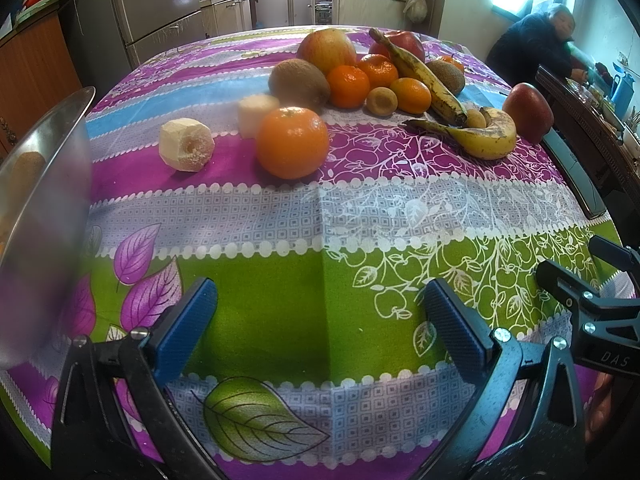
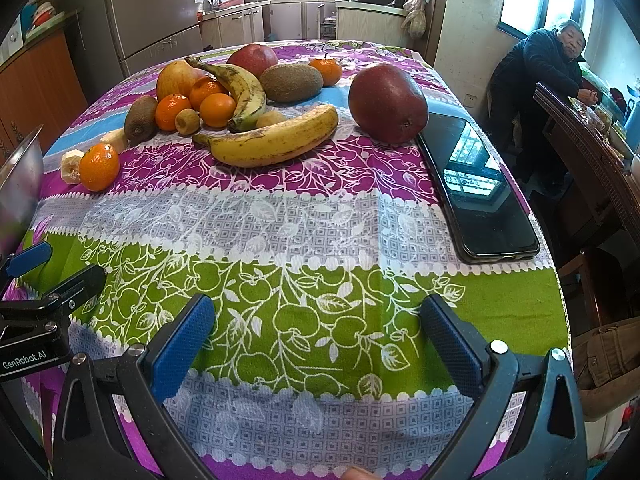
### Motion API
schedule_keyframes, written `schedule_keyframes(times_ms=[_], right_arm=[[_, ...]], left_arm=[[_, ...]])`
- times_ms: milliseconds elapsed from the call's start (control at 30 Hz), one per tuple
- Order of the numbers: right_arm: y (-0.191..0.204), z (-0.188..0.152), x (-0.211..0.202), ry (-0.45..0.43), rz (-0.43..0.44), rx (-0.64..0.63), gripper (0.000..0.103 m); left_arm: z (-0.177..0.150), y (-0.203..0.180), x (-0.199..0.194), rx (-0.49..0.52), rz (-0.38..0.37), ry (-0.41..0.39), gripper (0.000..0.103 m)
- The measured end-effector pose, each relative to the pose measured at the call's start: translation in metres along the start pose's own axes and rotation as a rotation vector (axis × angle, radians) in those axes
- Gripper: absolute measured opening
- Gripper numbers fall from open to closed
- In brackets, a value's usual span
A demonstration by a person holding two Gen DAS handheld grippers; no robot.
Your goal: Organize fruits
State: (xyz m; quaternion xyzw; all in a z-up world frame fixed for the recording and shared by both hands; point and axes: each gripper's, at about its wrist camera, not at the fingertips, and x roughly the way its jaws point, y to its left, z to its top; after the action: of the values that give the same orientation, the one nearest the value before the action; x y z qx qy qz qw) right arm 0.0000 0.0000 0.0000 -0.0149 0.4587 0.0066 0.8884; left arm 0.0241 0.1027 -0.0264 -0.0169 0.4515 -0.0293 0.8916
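Count on surface (image 2: 320,220):
- bananas (image 2: 276,140): 2
- tangerines (image 2: 99,167): 5, one behind the pile
- kiwis (image 2: 291,77): 2 large, plus 2 small brown fruits (image 2: 187,121)
- apples (image 2: 386,102): 3
- peeled white pieces (image 1: 186,144): 2
- phone (image 2: 480,188): 1

I read two markings, both on gripper hardware. In my left wrist view, the right gripper's black body (image 1: 608,332) enters at the near right edge — it carries the pale letters "DAS", cut off by the frame. In my right wrist view, the left gripper's black body (image 2: 28,336) sits at the near left — a white label reads "GenRobot.AI". No other text is legible to me.
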Motion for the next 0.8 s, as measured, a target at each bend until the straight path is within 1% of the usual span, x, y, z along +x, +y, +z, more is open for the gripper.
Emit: schedule_keyframes(times_ms=[633, 800], right_arm=[[-0.0002, -0.0005, -0.0001, 0.001, -0.002, 0.003, 0.103], [-0.0004, 0.0007, 0.0021, 0.015, 0.001, -0.006, 0.103]], left_arm=[[0.0000, -0.0002, 0.0000, 0.000, 0.000, 0.000, 0.103], [0.0000, -0.0001, 0.0000, 0.000, 0.000, 0.000, 0.103]])
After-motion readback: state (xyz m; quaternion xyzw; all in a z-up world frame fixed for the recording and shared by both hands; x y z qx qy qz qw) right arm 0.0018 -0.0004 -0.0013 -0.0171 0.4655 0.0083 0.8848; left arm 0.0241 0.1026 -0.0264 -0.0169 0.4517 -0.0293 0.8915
